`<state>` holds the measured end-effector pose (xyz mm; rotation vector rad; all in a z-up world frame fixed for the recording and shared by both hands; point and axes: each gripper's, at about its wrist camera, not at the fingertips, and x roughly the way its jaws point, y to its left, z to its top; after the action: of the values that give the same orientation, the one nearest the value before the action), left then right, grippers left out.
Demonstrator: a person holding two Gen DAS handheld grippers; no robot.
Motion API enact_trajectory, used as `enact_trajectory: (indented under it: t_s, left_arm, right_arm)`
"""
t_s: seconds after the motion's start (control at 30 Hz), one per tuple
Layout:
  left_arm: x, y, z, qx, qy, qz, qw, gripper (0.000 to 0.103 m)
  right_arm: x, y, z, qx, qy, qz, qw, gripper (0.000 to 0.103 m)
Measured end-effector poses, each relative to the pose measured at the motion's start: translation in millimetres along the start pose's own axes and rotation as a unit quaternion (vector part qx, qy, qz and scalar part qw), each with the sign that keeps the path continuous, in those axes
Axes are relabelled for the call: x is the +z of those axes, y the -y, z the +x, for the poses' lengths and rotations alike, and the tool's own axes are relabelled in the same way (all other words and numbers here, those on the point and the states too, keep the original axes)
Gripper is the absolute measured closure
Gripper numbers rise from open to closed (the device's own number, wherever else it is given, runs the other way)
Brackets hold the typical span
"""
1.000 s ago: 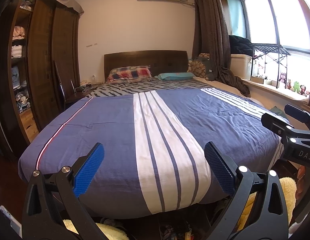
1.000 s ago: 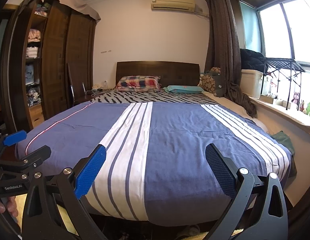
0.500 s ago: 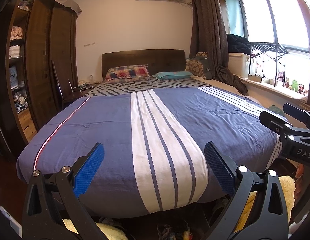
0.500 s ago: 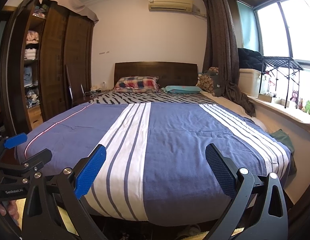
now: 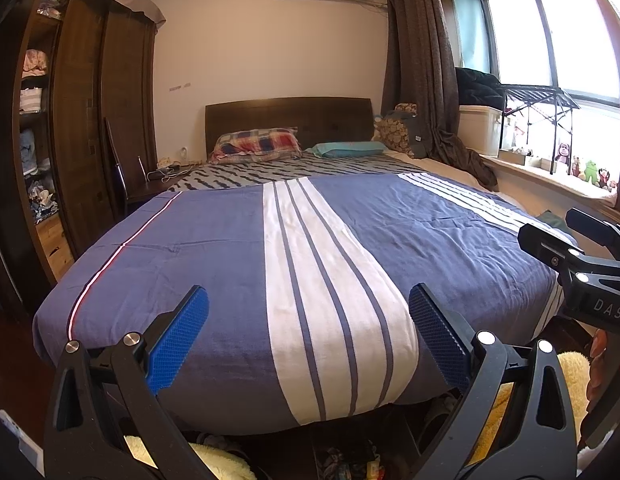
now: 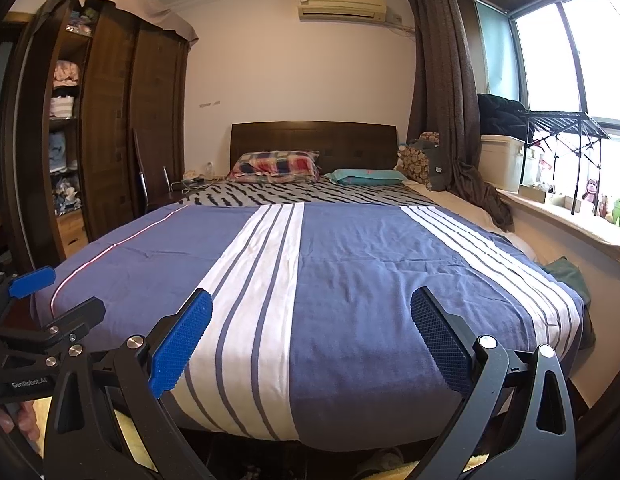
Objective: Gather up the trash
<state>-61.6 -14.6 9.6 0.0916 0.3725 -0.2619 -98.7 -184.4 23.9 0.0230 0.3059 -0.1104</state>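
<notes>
Both tools are being held side by side at the foot of the bed (image 5: pixel 214 264), level and pointed at 12 o'clock toward the headboard (image 5: pixel 288 118). No piece of trash is being shown on the blue striped quilt (image 6: pixel 349 280); its surface is being seen bare from the near hem to the pillows. The only likely litter is being glimpsed in the left wrist view at 6 o'clock, below the quilt's overhang: a small heap of mixed clutter (image 5: pixel 349 466) on the dark floor, too blurred for its pieces or any long axis to be told. In the right wrist view only a pale shape, possibly a shoe, is being caught under the bed's edge at 6 o'clock.

The coming move is therefore being judged as a dip downward and under the hem, not a reach across the bed. The left gripper (image 5: pixel 308 336) is being judged the nearer one, since the heap is lying almost straight beneath it, between its two arms; the right gripper (image 6: pixel 311 338) is being carried off at its 3 o'clock side, well apart from the heap.

Both sets of blue pads are being held wide apart, with nothing between them and nothing being touched. Yellow fleece (image 5: pixel 571 384) is lying by the heap at 4 o'clock and is being judged a snag risk for a low pass
</notes>
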Motion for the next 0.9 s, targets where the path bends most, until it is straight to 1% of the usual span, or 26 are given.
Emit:
enact_trajectory:
  t_s: [0.9]
  left_arm:
    - [0.8, -0.9, 1.6, 0.003, 0.002, -0.006, 1.0, 0.008]
  right_arm:
    - [-1.9, -1.1, 1.9, 0.002, -0.005, -0.002, 1.0, 0.003]
